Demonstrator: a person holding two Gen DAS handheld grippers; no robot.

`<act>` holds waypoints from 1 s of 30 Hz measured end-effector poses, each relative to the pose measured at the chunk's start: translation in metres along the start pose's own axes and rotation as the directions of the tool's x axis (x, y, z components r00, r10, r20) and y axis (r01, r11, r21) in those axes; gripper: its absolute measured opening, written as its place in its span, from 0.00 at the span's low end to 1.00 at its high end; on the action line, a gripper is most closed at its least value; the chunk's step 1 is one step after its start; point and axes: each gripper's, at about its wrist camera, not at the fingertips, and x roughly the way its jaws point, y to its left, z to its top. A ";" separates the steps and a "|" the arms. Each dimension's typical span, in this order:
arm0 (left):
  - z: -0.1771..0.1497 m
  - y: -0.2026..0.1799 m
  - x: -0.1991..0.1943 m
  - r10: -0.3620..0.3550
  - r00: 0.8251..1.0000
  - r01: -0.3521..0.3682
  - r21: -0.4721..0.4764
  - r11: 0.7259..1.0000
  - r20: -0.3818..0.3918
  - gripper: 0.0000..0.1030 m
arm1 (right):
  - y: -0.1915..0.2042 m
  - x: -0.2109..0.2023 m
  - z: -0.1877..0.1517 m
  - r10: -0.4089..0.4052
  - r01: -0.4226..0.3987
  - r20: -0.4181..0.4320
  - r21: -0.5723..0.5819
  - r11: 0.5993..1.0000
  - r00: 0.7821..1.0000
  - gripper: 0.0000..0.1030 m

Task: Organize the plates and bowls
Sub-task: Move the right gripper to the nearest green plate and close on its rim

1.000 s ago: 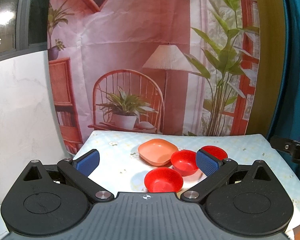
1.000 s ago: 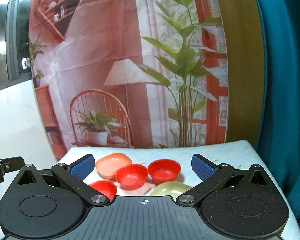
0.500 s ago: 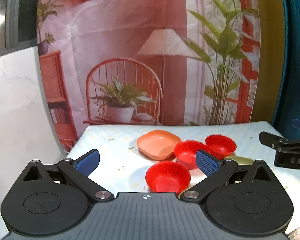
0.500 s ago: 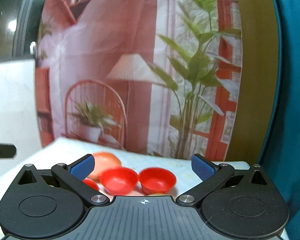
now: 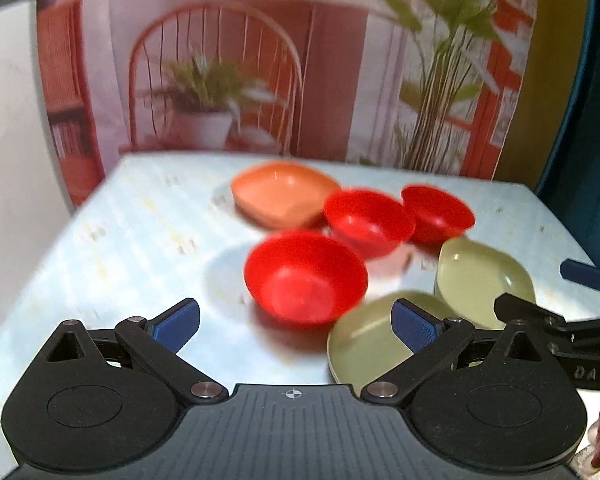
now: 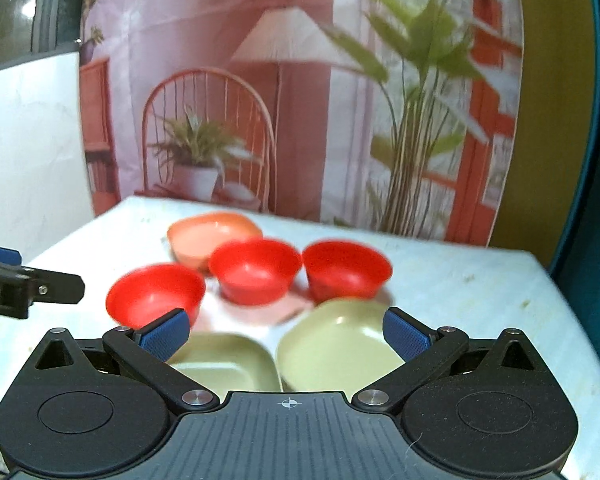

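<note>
Both views motion-blurred; dish edges soft. Left gripper hides part of near green plate; right gripper cuts off both green plates. Both grippers hover above table, jaws wide apart, empty. Three red bowls cluster behind green plates; orange plate farthest back.

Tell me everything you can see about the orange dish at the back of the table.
The orange dish is a shallow, rounded-square plate in salmon orange, glossy like plastic, upright and empty. It sits farthest back on the pale table, just behind the middle red bowl, whose rim overlaps it in view; actual contact is unclear. No claw is near it.
</note>
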 end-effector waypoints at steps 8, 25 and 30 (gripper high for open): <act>-0.015 -0.002 0.043 -0.010 0.996 0.011 0.005 1.000 -0.092 1.00 | -0.010 0.019 -0.029 0.038 -0.033 -0.093 0.050 0.998 0.995 0.96; -0.036 -0.004 0.077 -0.005 0.979 0.006 0.007 1.000 -0.205 1.00 | -0.017 0.045 -0.060 0.153 -0.119 -0.266 0.140 0.983 0.952 0.59; -0.040 -0.001 0.083 -0.011 0.973 0.007 -0.018 1.000 -0.230 1.00 | -0.019 0.050 -0.063 0.160 -0.122 -0.283 0.147 0.982 0.946 0.43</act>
